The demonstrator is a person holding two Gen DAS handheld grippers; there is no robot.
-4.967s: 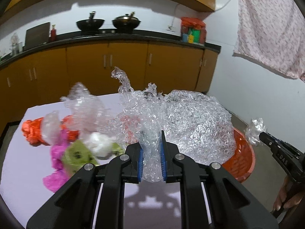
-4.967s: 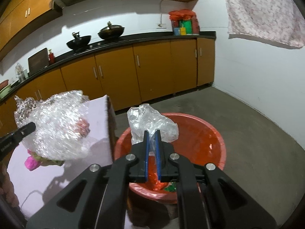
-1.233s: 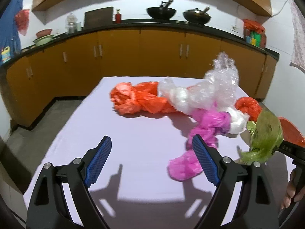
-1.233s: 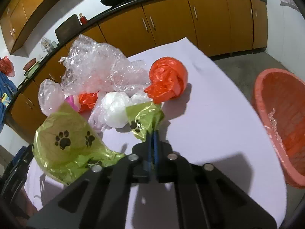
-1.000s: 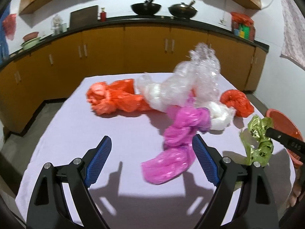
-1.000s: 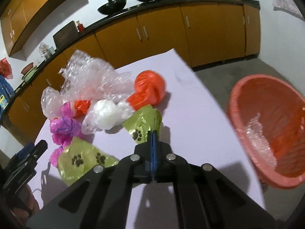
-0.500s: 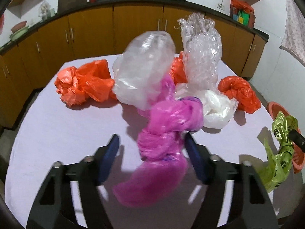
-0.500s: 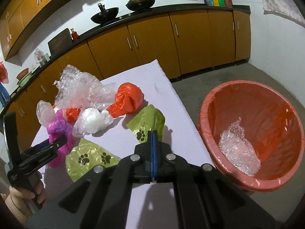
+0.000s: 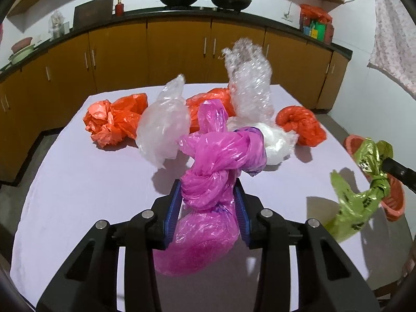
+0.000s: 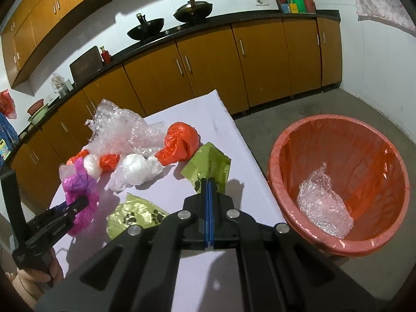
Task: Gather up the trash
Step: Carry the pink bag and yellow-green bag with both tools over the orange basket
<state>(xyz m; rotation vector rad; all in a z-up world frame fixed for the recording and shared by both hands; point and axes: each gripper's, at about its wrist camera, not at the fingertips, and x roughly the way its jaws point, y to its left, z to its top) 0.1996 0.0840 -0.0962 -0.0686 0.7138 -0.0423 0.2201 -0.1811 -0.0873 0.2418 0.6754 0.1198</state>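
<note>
The table (image 9: 78, 195) with its pale lilac cover is the biggest thing here, so everything below is placed off that. Just past its right edge, down on the floor, sits the orange bin (image 10: 306, 140), lined with an orange bag, a wad of bubble wrap (image 10: 322, 205) at the bottom.

On the table's far half there's a pile of trash: a tall bubble-wrap piece (image 9: 249, 83), orange bags (image 9: 114, 122), a cloudy clear bag (image 9: 163, 127) and a white bag (image 9: 275, 140).

Near the table's front edge, the left gripper (image 9: 208, 205) is closing its jaws on the knotted pink bag (image 9: 221, 153), blue pads already pressing its sides.

The right gripper (image 10: 209, 189), over the table's right edge, is clamped tight on a green bag (image 10: 208, 163); the bag has black paw prints on it, no readable writing anywhere. Part of that bag is hidden behind the gripper body.

A hand (image 10: 31, 280) is cut off at the corner.
</note>
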